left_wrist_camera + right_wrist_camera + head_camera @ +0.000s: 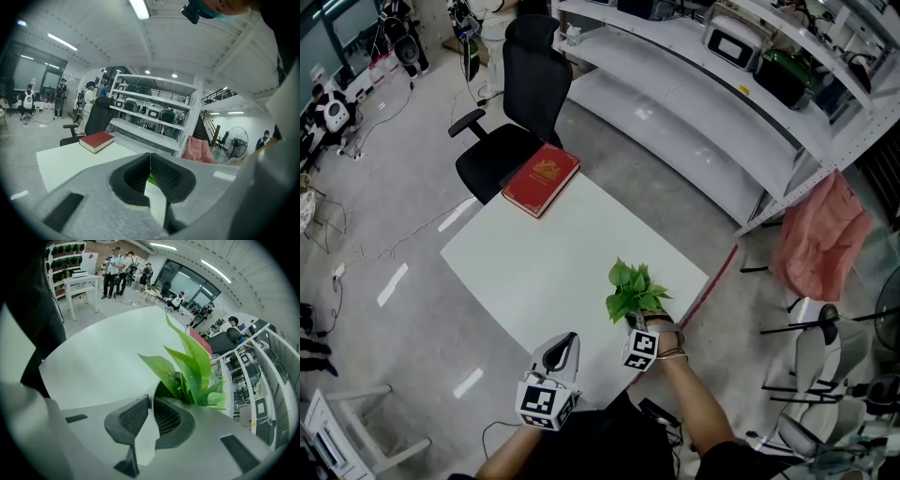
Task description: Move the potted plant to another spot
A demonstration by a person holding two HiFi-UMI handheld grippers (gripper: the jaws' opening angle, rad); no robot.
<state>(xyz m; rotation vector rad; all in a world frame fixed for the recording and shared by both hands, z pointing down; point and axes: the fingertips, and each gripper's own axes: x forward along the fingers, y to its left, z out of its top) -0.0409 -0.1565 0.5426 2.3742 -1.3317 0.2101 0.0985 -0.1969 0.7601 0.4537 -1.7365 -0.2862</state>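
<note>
The potted plant [636, 289] stands near the right front edge of the white table [553, 262], its green leaves hiding most of the pot. My right gripper [645, 324] reaches down onto it from the near side. In the right gripper view the leaves [190, 366] rise just beyond my right gripper [151, 399], whose jaws are pinched on the pot's rim beside its dark mouth [161, 389]. My left gripper [567, 339] hovers over the table's front edge, left of the plant. In its own view the left gripper [150, 157] is shut with nothing in it.
A red book [541, 178] lies on the table's far corner, also seen as the red book [96, 140]. A black office chair [511, 122] stands behind it. White shelving [694, 94] runs along the back right, with a pink cloth [820, 234] hanging at its end.
</note>
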